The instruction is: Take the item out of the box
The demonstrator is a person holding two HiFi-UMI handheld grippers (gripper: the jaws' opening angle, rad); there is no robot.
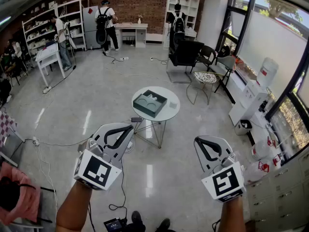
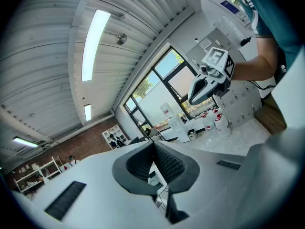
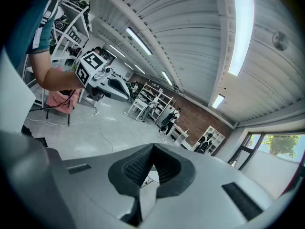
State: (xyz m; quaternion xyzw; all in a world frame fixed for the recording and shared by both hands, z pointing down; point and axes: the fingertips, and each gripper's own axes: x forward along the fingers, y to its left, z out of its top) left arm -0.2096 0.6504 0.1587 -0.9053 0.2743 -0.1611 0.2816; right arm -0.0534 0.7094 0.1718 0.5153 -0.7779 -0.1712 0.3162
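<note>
A dark grey box (image 1: 149,103) with a moulded insert with round hollows lies on a small round glass table (image 1: 169,114) a few steps ahead in the head view. I cannot tell what it holds. My left gripper (image 1: 129,128) is held up at the lower left, shut and empty, well short of the table. My right gripper (image 1: 198,140) is at the lower right, also shut and empty. In the left gripper view the jaws of the left gripper (image 2: 153,143) meet at their tips, and the right gripper (image 2: 207,82) shows beyond them. In the right gripper view the jaws of the right gripper (image 3: 153,146) also touch.
A small dark object (image 1: 136,119) sits at the table's near left edge. Behind the table stand a black office chair (image 1: 183,52) and a wire side table (image 1: 205,78). Cables (image 1: 48,144) trail over the glossy floor. People (image 1: 105,21) stand at the far shelves.
</note>
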